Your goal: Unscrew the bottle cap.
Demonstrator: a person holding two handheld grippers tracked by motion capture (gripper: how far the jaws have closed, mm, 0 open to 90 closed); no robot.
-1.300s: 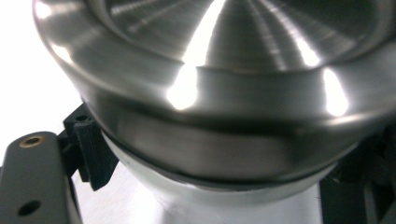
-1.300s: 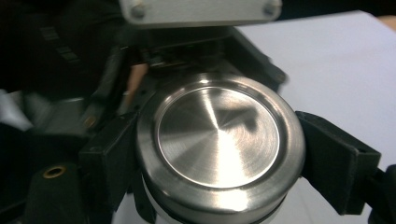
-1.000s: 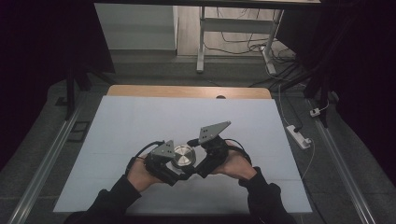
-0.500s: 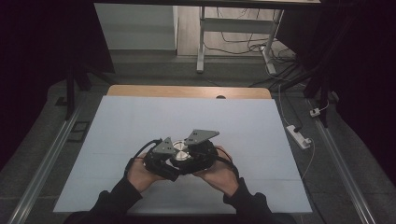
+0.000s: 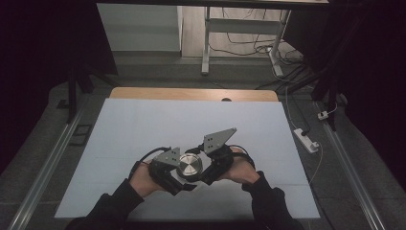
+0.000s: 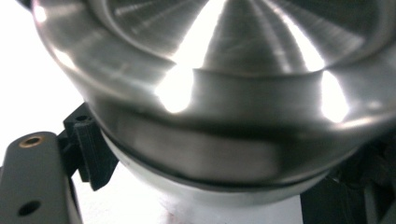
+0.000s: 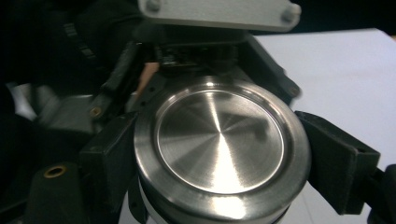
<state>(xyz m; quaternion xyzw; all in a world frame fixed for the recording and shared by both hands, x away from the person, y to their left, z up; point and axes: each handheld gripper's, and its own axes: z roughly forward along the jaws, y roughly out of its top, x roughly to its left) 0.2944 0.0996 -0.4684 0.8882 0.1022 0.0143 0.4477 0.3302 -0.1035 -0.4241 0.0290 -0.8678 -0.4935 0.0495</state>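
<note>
Steel lid (image 5: 189, 165) clamped between both hand-held grippers; white container (image 6: 224, 198) beneath mostly hidden.

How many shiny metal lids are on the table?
1. The metal lid tops a white container near the table's front edge, clamped between the left gripper and the right gripper. Nothing else like it is visible, though the hands could hide something.

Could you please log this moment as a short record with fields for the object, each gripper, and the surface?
object: round container with a brushed steel lid, upright on the table
lid: on, seated above a white body
left gripper: jaws shut on the container's white body, below the lid
right gripper: jaws have just been closing, now pressed on either side of the lid rim
surface: pale blue-grey table top
</note>
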